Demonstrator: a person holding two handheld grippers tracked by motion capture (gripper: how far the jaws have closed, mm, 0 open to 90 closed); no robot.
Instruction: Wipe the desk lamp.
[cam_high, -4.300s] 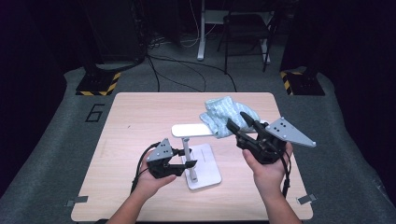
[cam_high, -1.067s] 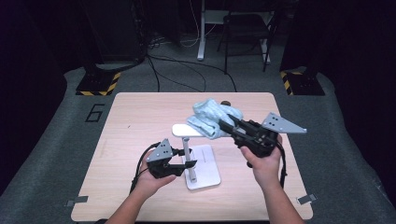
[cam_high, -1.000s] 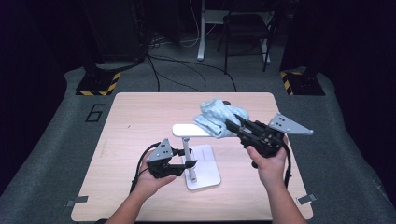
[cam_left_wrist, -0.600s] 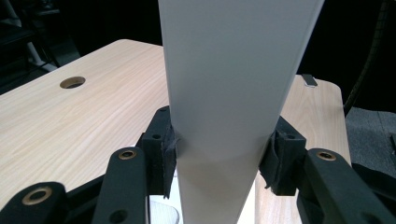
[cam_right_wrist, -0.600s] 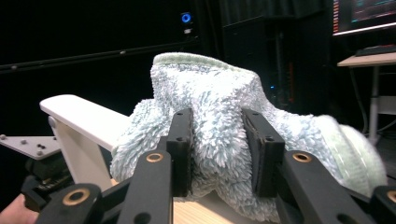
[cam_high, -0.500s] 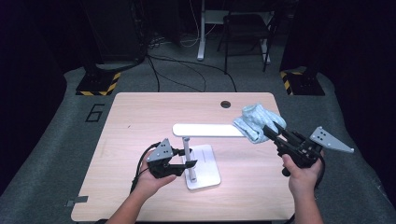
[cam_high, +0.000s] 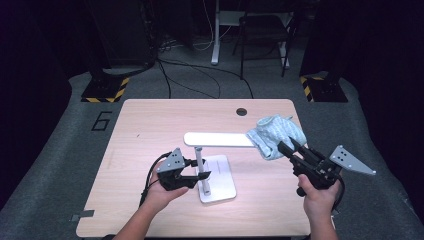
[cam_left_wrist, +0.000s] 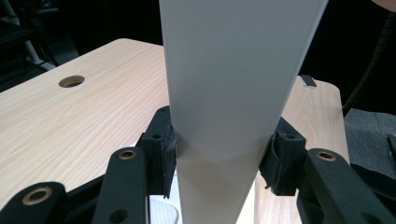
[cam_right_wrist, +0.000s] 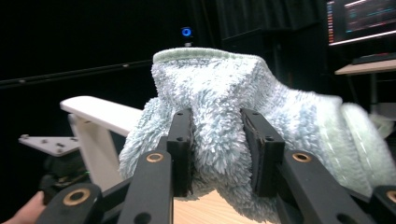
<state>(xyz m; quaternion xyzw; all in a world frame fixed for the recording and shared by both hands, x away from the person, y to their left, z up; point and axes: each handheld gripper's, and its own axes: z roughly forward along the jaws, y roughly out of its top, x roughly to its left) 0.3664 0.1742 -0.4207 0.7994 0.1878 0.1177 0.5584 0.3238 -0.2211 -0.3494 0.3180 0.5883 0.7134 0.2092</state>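
Grippers both grasp: left gripper clamps the white desk lamp's upright post at table centre; right gripper pinches a fluffy pale-blue cloth against the lamp head's three-o'clock end.

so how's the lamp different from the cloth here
The lamp is white, smooth and rigid; the cloth is pale blue, fluffy and bunched up. The lamp stands upright on its flat base with its head level, while the cloth lies draped over the end of that head. The left tool clamps the lamp's post; the right tool pinches the cloth. Both are on the table, each gripped by one tool.
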